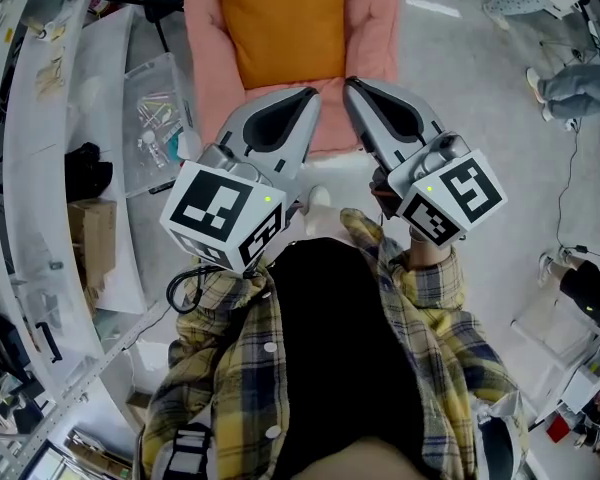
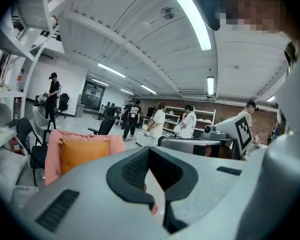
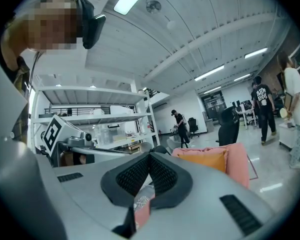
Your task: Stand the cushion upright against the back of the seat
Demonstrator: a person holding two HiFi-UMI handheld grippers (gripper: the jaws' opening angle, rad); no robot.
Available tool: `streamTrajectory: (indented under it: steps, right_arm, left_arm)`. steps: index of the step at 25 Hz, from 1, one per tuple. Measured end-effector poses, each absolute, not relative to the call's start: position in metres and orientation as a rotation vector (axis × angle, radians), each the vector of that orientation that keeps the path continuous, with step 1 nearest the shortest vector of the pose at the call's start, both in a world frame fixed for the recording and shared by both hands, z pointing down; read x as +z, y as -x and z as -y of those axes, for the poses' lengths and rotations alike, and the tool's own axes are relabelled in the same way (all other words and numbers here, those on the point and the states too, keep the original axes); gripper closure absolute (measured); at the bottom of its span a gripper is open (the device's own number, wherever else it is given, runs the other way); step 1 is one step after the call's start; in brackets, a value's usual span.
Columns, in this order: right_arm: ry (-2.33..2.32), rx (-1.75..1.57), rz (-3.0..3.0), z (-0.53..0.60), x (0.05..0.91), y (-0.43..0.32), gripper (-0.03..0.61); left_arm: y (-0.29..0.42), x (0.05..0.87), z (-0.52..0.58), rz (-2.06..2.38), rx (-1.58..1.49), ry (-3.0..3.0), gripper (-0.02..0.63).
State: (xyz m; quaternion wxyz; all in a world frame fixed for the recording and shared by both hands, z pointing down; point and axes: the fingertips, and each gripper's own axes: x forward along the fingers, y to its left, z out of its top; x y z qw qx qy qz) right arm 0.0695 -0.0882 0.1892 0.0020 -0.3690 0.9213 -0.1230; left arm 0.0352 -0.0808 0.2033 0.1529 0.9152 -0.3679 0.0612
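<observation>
Cushion, orange, stands upright on the pink seat with its back against the backrest, so the job looks done. That would explain why the left gripper and right gripper hang side by side near the person's chest, clear of the cushion, their fingers pressed together on nothing.

The pink seat is borne by the grey floor. An orange cushion is carried on the seat and is set against its pink back. To the left of the seat a white counter is seen, on which a clear plastic box of small items is laid.
</observation>
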Motion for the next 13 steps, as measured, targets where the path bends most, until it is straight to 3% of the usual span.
streamTrajectory:
  steps: [13]
  right_arm:
    - [1.123, -0.407, -2.898, 0.0872, 0.1863, -0.0681, 0.561]
  left_arm:
    - [-0.0398, 0.2017, 0.0825, 1.035, 0.19, -2.626, 0.611]
